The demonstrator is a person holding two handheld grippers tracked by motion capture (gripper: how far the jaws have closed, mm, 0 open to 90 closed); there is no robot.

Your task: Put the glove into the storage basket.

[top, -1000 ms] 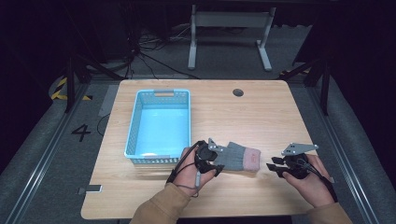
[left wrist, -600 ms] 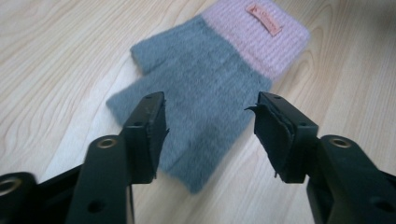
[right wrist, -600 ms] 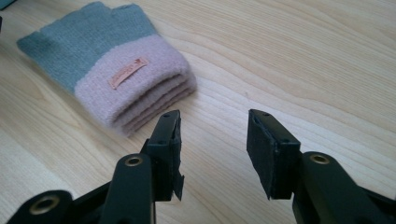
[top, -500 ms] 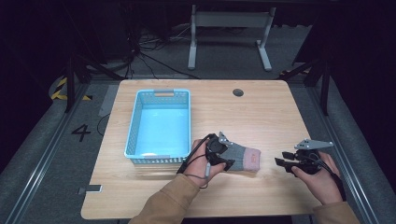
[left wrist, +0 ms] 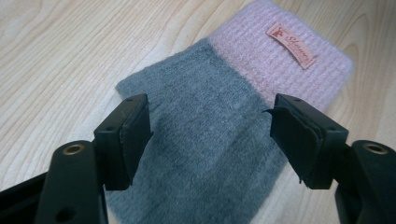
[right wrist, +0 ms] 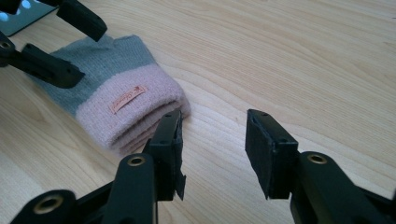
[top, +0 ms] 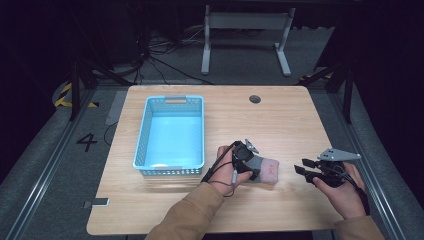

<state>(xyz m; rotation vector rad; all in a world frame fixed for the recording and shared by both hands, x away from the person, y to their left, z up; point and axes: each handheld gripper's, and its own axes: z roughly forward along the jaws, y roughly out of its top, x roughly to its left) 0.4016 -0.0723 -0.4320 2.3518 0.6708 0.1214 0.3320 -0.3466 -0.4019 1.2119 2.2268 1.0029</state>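
Knitted glove is the thing being worked on, a soft woolly piece lying flat on the desk. Over it hang the left tongs, their jaws spread to either side of the grey part and not pressing on it; they have just been opening, and the glove lies beneath the gap, let go. From the left gripper view the body is a fuzzy mid-grey knit, and beyond it comes a wide pale pink ribbed cuff. On that cuff sits a small orange-tan label with red writing too small to read. In the right gripper view the pink end shows several stacked layers at its edge, so the glove is folded or doubled there, and its surface looks slightly fluffy.

The right tongs stand off the glove's pink end, near it but apart, jaws half spread with only bare wood between them; they have closed a touch, gripping nothing. In the high view the right tongs sit to the glove's right, pointing toward it.

On the glove's other side, just to its left in the high view, stands a light blue plastic basket with latticed walls.
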